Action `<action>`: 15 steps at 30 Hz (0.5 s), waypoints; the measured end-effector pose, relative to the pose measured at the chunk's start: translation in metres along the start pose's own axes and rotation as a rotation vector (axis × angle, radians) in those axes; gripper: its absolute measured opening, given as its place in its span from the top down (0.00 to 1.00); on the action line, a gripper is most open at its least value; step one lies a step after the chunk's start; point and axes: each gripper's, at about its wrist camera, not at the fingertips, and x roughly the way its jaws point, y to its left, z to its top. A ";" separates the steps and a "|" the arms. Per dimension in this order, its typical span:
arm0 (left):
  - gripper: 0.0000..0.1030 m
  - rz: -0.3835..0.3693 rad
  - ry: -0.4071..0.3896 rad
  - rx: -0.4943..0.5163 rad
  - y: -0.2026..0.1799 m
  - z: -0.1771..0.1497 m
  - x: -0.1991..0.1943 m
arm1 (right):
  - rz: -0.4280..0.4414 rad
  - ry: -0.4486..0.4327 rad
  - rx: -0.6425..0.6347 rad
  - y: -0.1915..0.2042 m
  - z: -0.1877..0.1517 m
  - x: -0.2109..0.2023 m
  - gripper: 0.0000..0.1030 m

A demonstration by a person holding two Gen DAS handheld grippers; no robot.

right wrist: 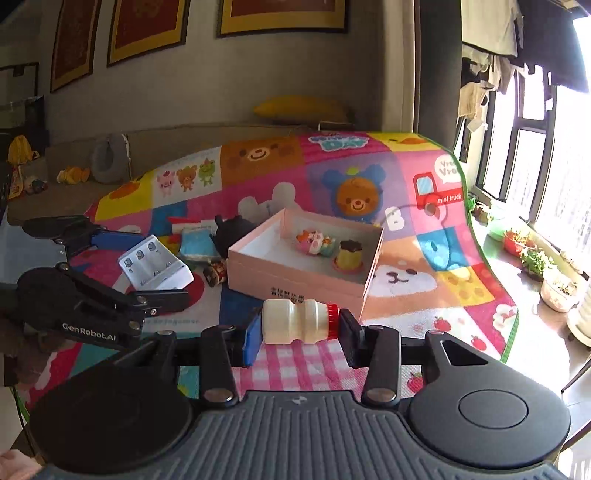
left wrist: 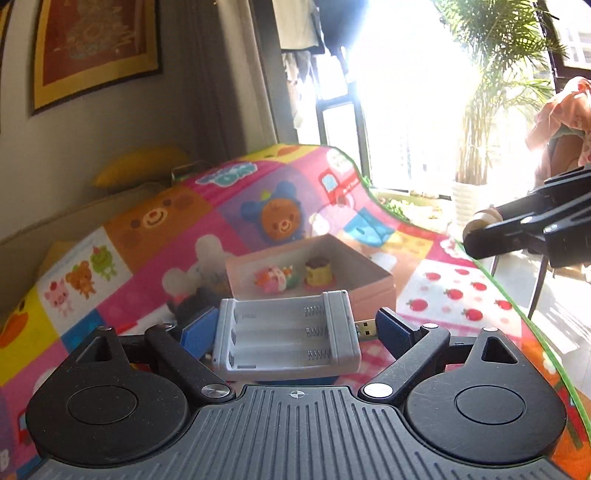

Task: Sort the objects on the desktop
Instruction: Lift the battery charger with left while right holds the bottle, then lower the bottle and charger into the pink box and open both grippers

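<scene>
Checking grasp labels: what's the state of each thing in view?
Charger: slots empty, held in left gripper jaws.
Bottle: capped, sideways, clamped in right gripper jaws.
Box: open, toys inside.

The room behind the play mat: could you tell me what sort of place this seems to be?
Probably a home living room: framed pictures hang on the wall, laundry dries by the window, and a potted palm stands beside a cartoon-print mat.
</scene>
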 end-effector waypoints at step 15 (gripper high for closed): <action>0.00 0.072 0.070 -0.193 0.078 -0.009 0.092 | -0.079 -0.067 0.118 -0.055 0.115 0.127 0.33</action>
